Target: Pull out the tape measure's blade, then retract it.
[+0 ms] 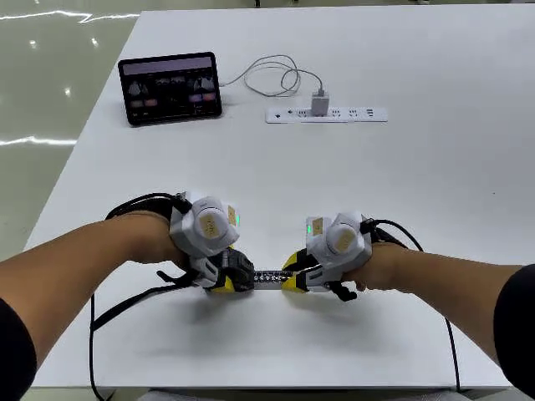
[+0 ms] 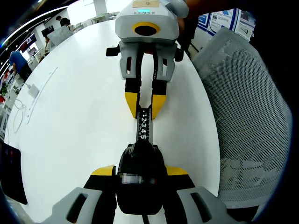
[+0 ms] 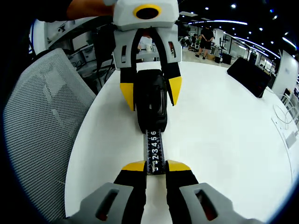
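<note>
A black tape measure case lies on the white table near its front edge, and my left gripper is shut on it. A short length of blade with black numbers runs from the case to the right. My right gripper is shut on the blade's end. The two grippers face each other, a few centimetres apart. In the left gripper view the right gripper shows ahead, pinching the blade tip.
A tablet stands at the back left of the table. A white power strip with a charger and a coiled cable lies at the back middle. A mesh chair stands by the table's front edge.
</note>
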`<state>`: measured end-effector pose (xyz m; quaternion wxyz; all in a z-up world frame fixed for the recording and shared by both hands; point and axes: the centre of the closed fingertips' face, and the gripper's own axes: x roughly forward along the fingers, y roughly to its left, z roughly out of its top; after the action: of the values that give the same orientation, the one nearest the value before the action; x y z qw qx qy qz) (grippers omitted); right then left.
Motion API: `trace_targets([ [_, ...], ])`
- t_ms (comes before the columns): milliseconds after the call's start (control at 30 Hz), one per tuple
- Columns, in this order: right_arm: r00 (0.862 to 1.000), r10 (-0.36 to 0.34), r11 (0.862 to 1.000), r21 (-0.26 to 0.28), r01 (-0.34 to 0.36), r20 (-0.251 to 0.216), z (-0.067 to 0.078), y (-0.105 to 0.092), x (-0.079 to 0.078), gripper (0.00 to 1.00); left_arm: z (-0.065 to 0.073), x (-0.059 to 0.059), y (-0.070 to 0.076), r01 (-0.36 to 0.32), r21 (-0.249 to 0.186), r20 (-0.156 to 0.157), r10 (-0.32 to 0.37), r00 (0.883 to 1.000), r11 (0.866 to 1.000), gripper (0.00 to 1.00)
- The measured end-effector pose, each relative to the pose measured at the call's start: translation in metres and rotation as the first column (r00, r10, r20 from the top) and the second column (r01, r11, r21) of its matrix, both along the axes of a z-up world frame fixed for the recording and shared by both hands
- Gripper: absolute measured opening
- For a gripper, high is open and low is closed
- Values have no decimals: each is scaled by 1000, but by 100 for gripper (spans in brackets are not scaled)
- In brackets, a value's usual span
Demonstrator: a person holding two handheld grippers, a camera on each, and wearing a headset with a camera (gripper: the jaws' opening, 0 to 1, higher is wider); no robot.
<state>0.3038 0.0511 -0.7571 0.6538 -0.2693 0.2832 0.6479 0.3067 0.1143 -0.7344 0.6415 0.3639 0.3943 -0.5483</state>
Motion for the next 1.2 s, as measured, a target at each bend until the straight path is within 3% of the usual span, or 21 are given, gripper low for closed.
trace_targets([
  [1200, 1000, -2, 999, -34, 3, 5, 1, -23, 0, 10, 0, -1, 0, 4, -11, 1, -4, 1000, 1000, 34],
])
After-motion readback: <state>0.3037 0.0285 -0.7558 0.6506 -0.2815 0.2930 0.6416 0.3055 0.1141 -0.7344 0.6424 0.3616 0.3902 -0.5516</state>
